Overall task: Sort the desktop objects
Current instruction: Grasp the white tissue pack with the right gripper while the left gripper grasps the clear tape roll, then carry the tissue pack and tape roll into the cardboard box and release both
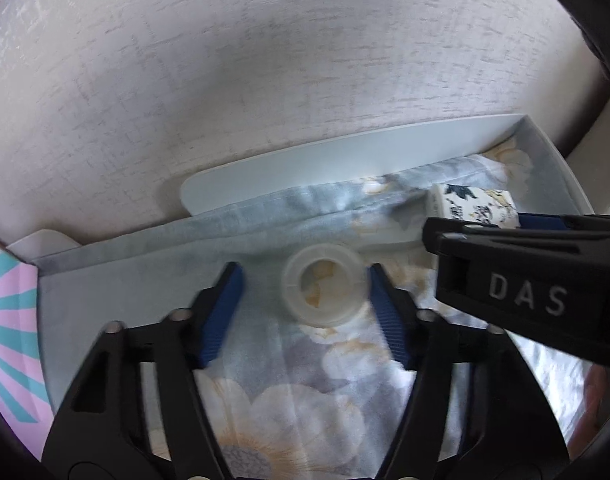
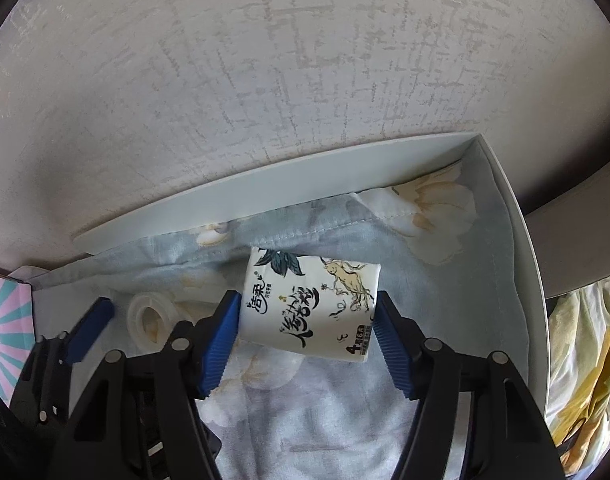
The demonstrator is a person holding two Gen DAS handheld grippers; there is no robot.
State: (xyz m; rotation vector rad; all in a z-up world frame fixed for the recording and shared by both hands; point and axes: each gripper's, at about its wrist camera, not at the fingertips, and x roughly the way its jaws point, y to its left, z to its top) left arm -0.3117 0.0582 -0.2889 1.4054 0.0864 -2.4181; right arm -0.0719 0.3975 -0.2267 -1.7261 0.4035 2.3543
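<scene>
Clear plastic tape roll (image 1: 323,286) lies on the floral blue cloth (image 1: 289,380) lining the white open box (image 1: 345,148), between my left gripper (image 1: 305,286)'s part-open jaws; right pad touching, left pad apart. Just right of the roll, my right gripper (image 2: 307,310) clamps the white printed tissue pack (image 2: 311,308).

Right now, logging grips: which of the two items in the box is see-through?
The tape roll between the left gripper's fingers; the tissue pack is opaque, printed.
</scene>
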